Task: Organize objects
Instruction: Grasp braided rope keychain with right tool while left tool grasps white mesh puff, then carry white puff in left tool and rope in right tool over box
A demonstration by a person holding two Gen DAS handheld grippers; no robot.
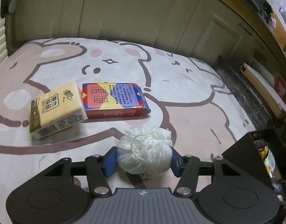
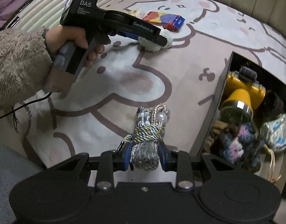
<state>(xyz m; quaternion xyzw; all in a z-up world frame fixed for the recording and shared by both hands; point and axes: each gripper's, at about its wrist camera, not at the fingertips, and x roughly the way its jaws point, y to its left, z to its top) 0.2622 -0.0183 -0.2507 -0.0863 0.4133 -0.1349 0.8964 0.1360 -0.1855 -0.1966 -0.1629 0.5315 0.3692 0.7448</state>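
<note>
Right wrist view is showing the box (image 2: 223,85) at 3 o'clock already holding several items. Left gripper (image 1: 144,157) is clamping the white yarn (image 1: 144,149); right gripper (image 2: 144,155) is clamping the cord bundle (image 2: 146,136). Tissue pack (image 1: 55,108) and card box (image 1: 115,98) at 11 o'clock are awaiting sorting.

Dim, warm indoor light leaves both fisheye views grainy and soft, with strongly bent edges, dark corners and faint shadows.
</note>
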